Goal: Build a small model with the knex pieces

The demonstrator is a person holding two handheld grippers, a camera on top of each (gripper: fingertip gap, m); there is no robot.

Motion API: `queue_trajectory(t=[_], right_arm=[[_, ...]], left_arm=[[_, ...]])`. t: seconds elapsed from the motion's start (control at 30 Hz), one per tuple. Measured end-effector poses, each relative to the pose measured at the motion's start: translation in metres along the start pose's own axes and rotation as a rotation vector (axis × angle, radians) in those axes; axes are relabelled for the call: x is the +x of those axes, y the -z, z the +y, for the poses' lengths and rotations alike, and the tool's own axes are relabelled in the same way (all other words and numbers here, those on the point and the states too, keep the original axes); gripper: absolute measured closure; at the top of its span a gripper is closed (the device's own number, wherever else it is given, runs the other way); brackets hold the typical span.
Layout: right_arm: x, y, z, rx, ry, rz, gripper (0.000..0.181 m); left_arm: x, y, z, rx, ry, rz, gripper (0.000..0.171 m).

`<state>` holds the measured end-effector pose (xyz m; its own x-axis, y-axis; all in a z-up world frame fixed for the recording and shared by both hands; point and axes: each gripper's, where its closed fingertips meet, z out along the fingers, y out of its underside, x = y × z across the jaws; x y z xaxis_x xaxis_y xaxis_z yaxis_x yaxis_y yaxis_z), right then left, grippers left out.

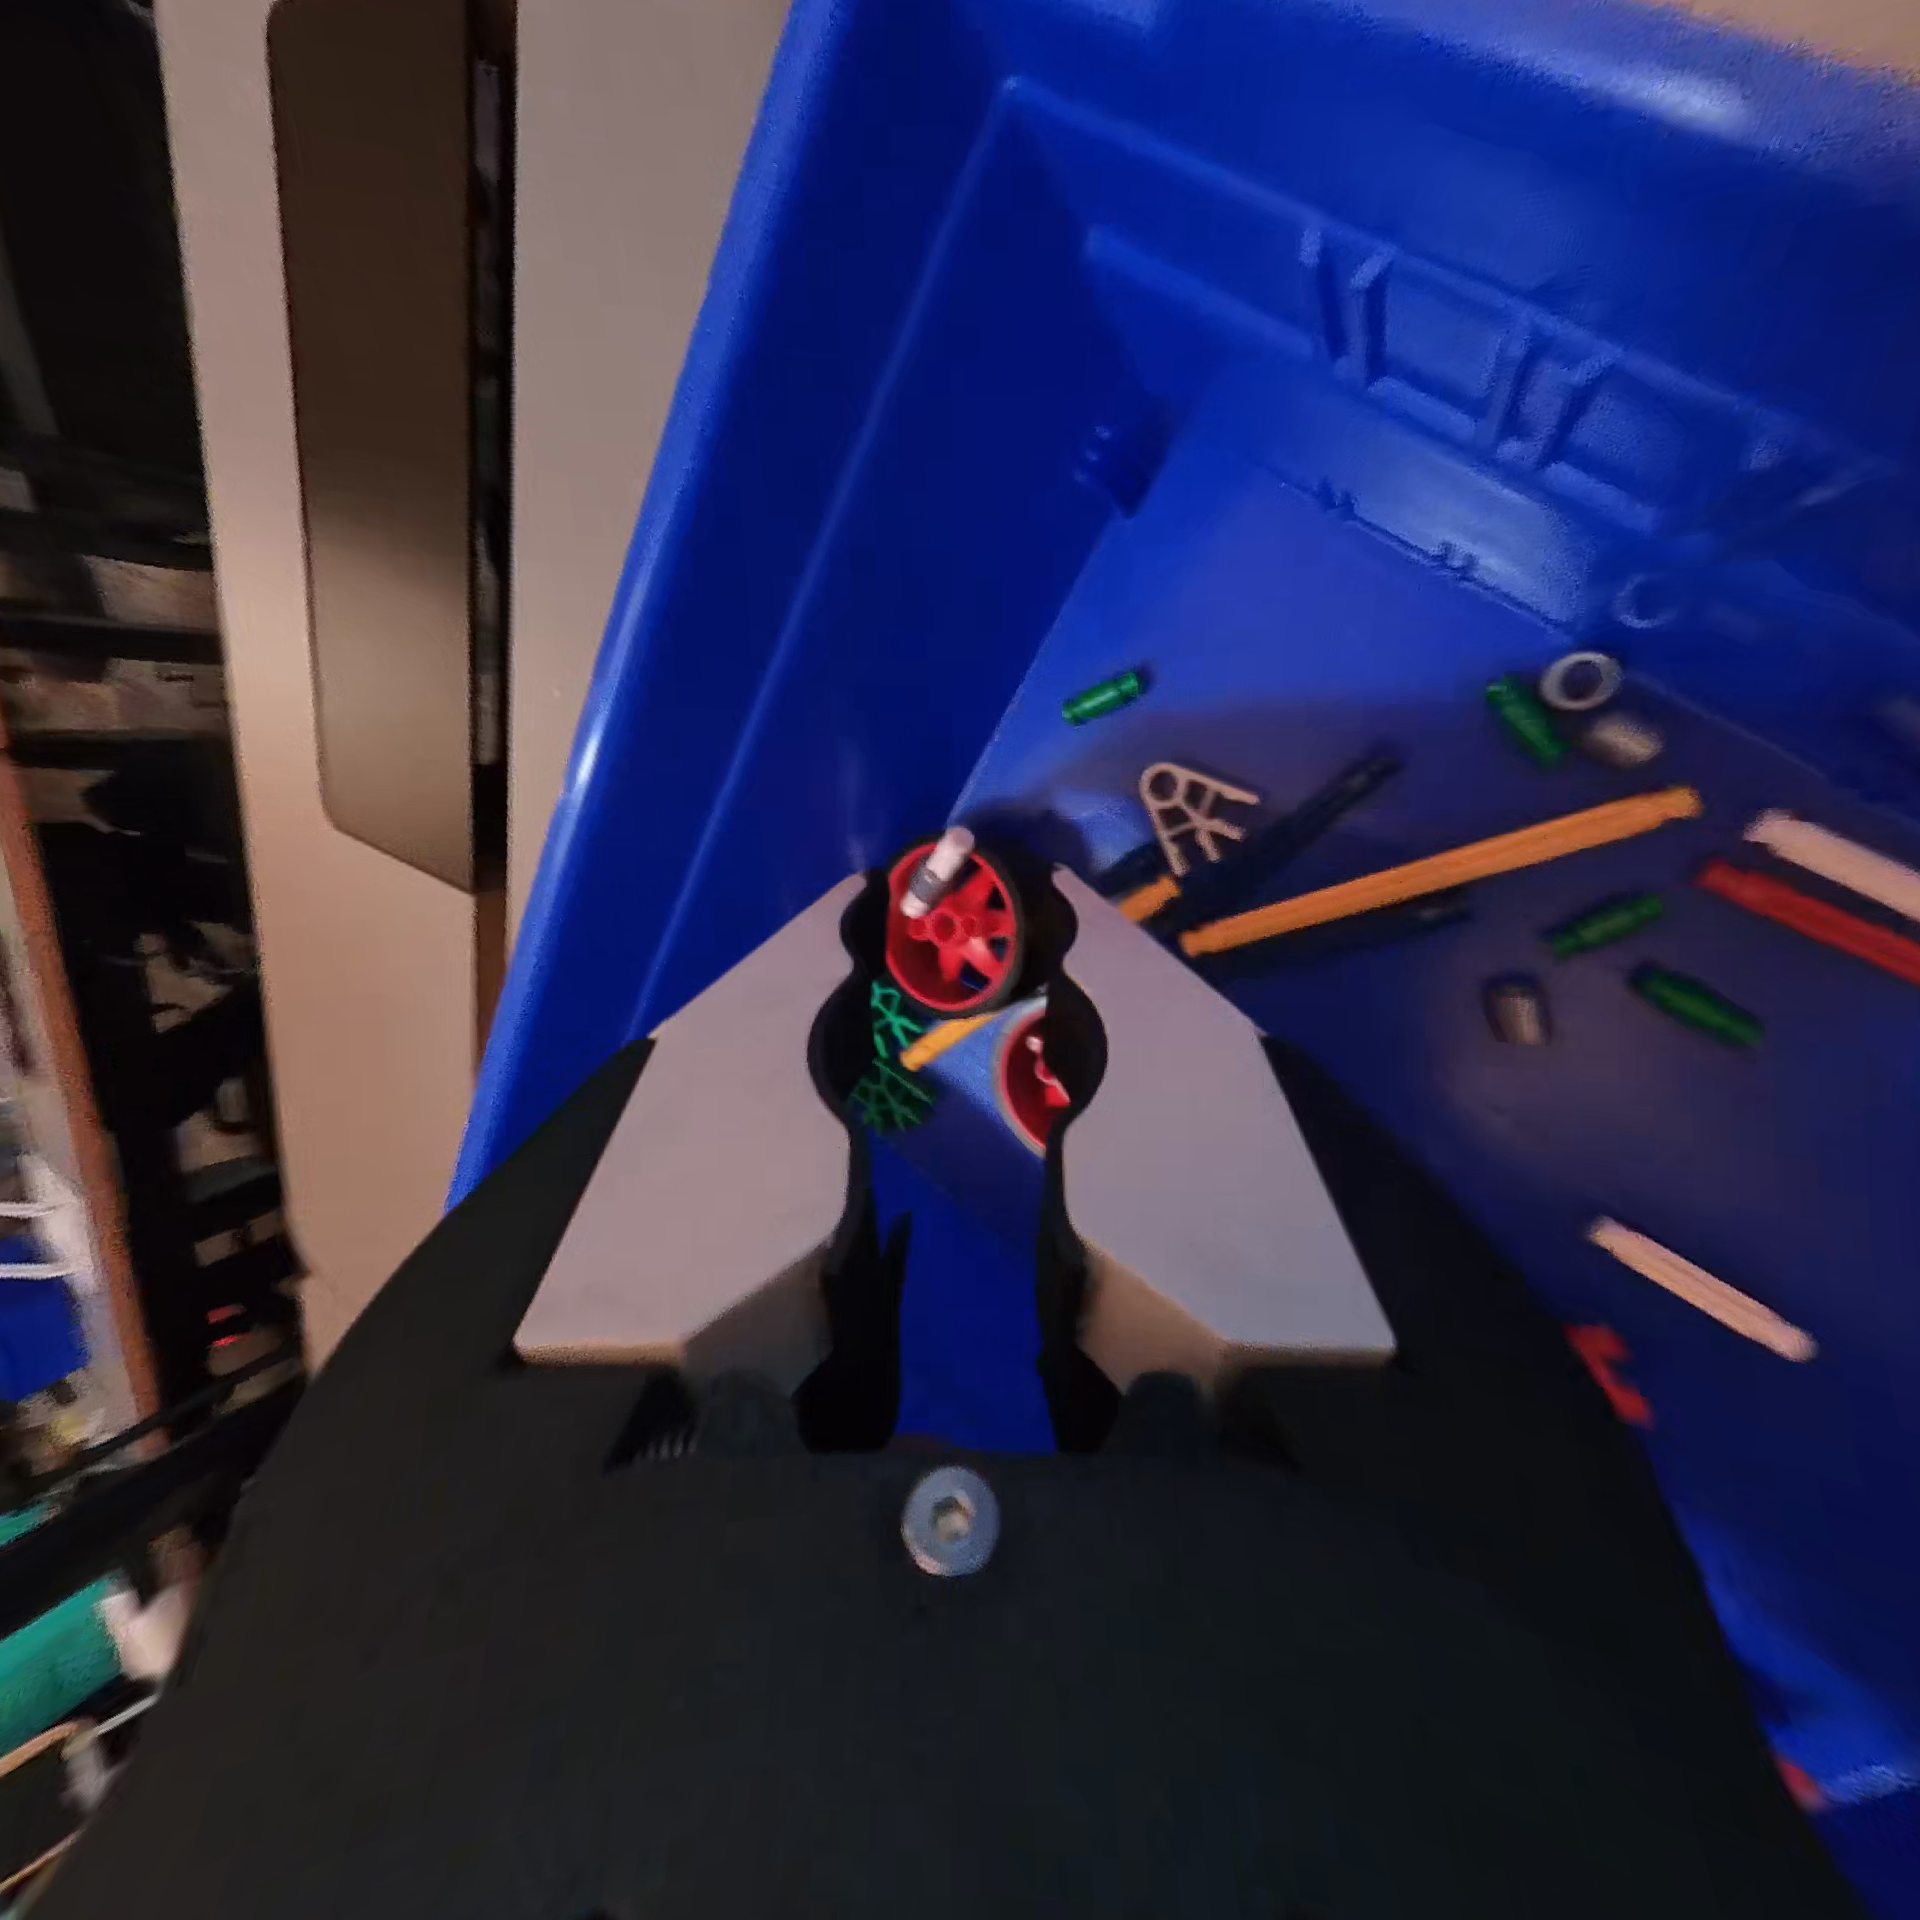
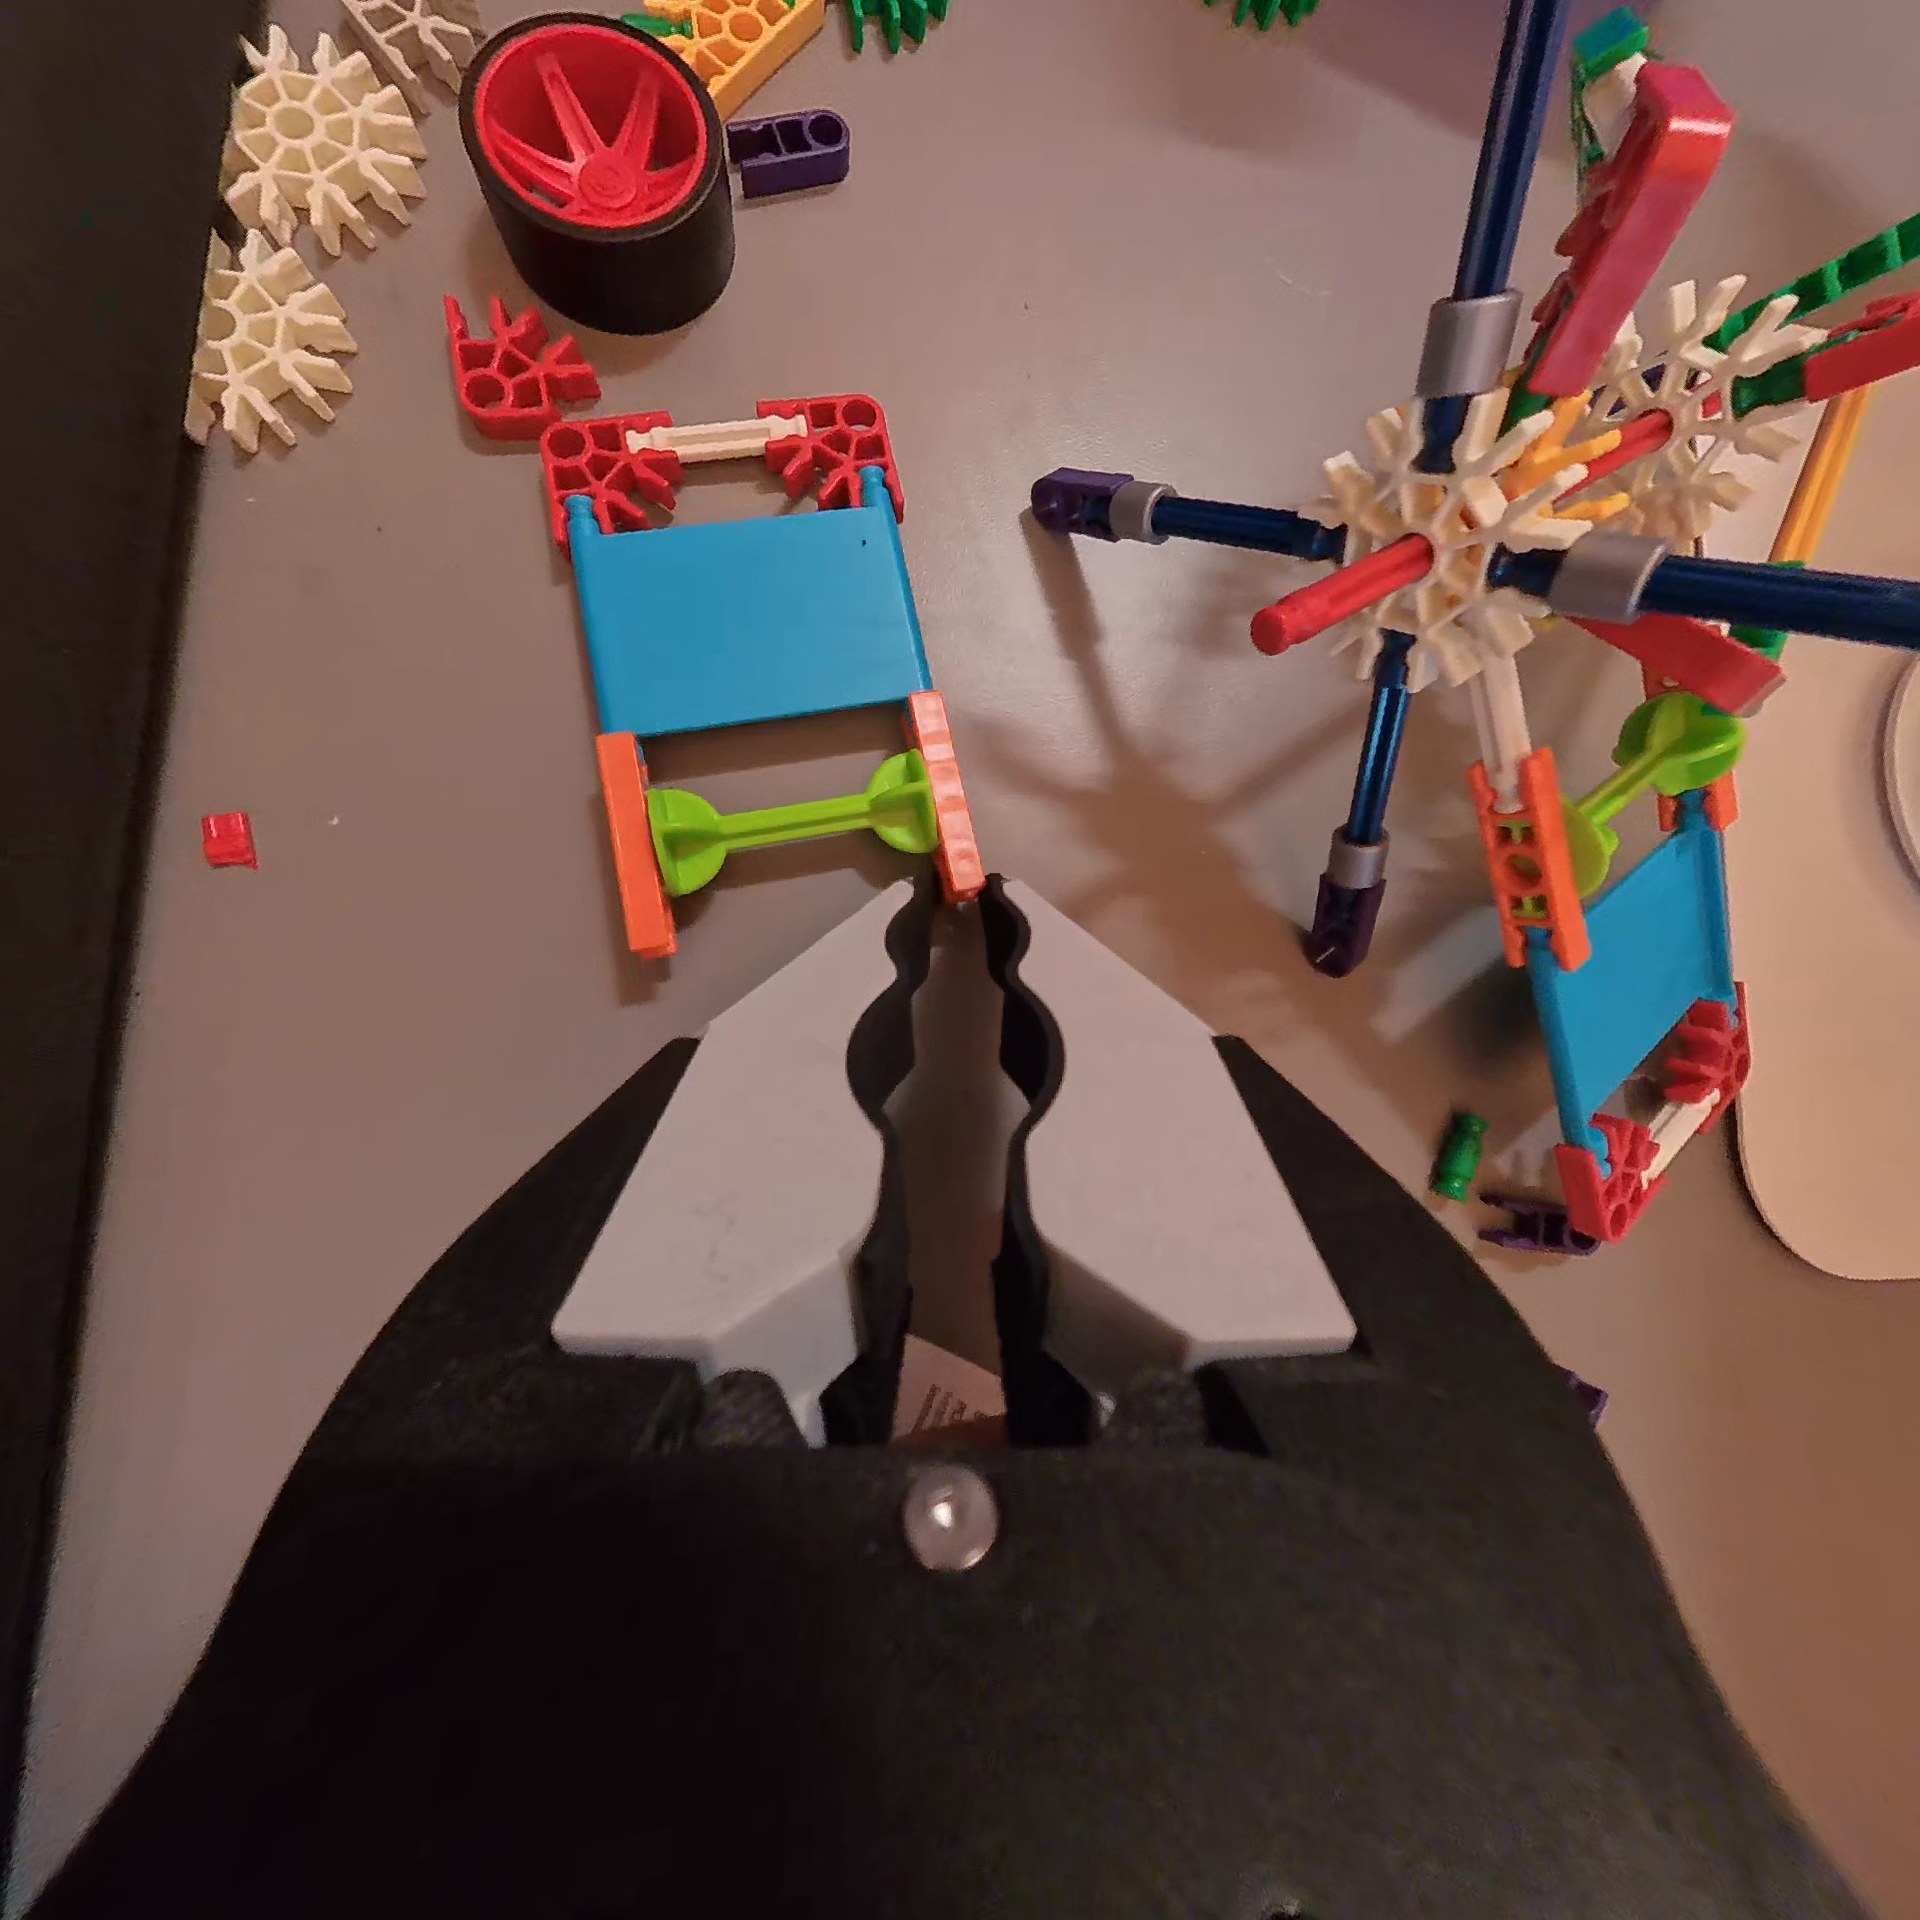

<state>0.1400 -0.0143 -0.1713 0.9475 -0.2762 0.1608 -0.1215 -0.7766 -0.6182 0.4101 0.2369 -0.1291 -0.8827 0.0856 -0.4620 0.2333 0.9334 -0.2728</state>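
Left wrist view, item one: left tongs [image 1: 964, 878], closed to a narrow gap on a small red wheel [image 1: 951, 940], black-tyred, seated in the foremost notch of the pads. Short pale stub [image 1: 940, 868] protruding from the hub. Held above a blue bin [image 1: 831, 520], near its corner.

Loose on the bin floor: long orange rod [image 1: 1444, 873], beige fan connector [image 1: 1195, 816], green connector [image 1: 888, 1060], second red wheel [image 1: 1034, 1075], short green rods, white and red rods, grey sleeves.

Handling note: grip lies far forward on a round tyre, so likely to roll or twist out. Even pressure and a level wrist advisable.

Right wrist view, item two: right tongs [image 2: 954, 888], almost fully closed, tips pinching the near end of an orange connector [image 2: 951, 800]. Connector part of a flat panel assembly on the grey desk [image 2: 1039, 312]: blue panel [image 2: 748, 623], lime spool rod [image 2: 790, 821], red corner connectors joined by a white rod at the far end.

Handling note: bite very shallow, at one corner only. Whole assembly apt to pivot or unclip under any sideways load.

Nearby: large red wheel [image 2: 597, 166], white snowflake connectors [image 2: 317, 135], loose red connector [image 2: 514, 364], purple clip [image 2: 790, 140], spoked model [image 2: 1455, 530] with a matching hanging panel.

Obscured or doubtful:
- tyre edge indistinct against the black pads; exact contact unclear
- second red wheel half hidden behind the left tongs
- left view blurred; small bin pieces hard to identify
- far side of the spoked model cut off at the frame edge
- pale rounded object at the right edge, unidentifiable
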Motion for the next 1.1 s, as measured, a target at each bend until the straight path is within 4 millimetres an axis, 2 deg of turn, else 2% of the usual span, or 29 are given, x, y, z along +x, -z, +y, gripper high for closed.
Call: queue_trajectory(t=[0.1,0.13,0.2,0.3,0.43,0.53,0.6,0.77,0.83,0.9,0.93,1.0,1.07,1.1], right_arm=[[0.000,0.001,0.000,0.003,0.004,0.000,0.174],[0.000,0.001,0.000,0.004,0.004,0.000,0.174],[0.000,0.001,0.001,0.003,0.006,-0.001,0.174],[-0.001,0.001,0.001,0.002,0.011,-0.002,0.174],[-0.001,0.001,0.000,0.003,0.012,0.002,0.174],[-0.001,0.000,0.000,0.006,0.006,-0.003,0.175],[0.000,0.000,0.000,0.008,0.003,-0.005,0.175],[-0.001,0.000,0.000,0.008,-0.002,-0.009,0.175],[-0.001,0.000,0.000,0.010,-0.005,-0.010,0.175],[-0.001,0.000,0.000,0.011,-0.005,-0.010,0.175],[-0.001,0.000,0.000,0.011,-0.005,-0.011,0.175],[-0.002,0.000,-0.001,0.013,-0.006,-0.013,0.175],[-0.002,0.000,-0.001,0.014,-0.006,-0.015,0.175],[-0.002,0.000,-0.001,0.016,-0.007,-0.017,0.175]], left_arm=[[0.003,-0.013,-0.001,-0.027,-0.032,0.000,0.146],[-0.002,-0.014,-0.005,-0.013,-0.040,-0.032,0.147],[-0.007,-0.018,-0.002,-0.052,-0.033,-0.042,0.150],[-0.003,-0.024,0.001,-0.062,-0.021,-0.006,0.166],[-0.005,-0.024,0.004,-0.066,-0.034,-0.031,0.166],[-0.012,-0.008,-0.002,0.009,0.047,-0.023,0.168],[-0.018,0.010,-0.013,0.135,0.155,0.009,0.168],[-0.009,0.062,-0.043,0.466,0.424,0.274,0.168],[-0.009,0.060,-0.030,0.388,0.379,0.210,0.168],[0.008,0.062,-0.026,0.352,0.349,0.254,0.169],[0.022,0.059,-0.018,0.271,0.287,0.263,0.168],[0.064,0.060,-0.001,0.132,0.091,0.346,0.168],[0.092,0.058,0.022,-0.020,0.050,0.438,0.168],[0.100,0.057,0.028,-0.052,0.034,0.460,0.168]])
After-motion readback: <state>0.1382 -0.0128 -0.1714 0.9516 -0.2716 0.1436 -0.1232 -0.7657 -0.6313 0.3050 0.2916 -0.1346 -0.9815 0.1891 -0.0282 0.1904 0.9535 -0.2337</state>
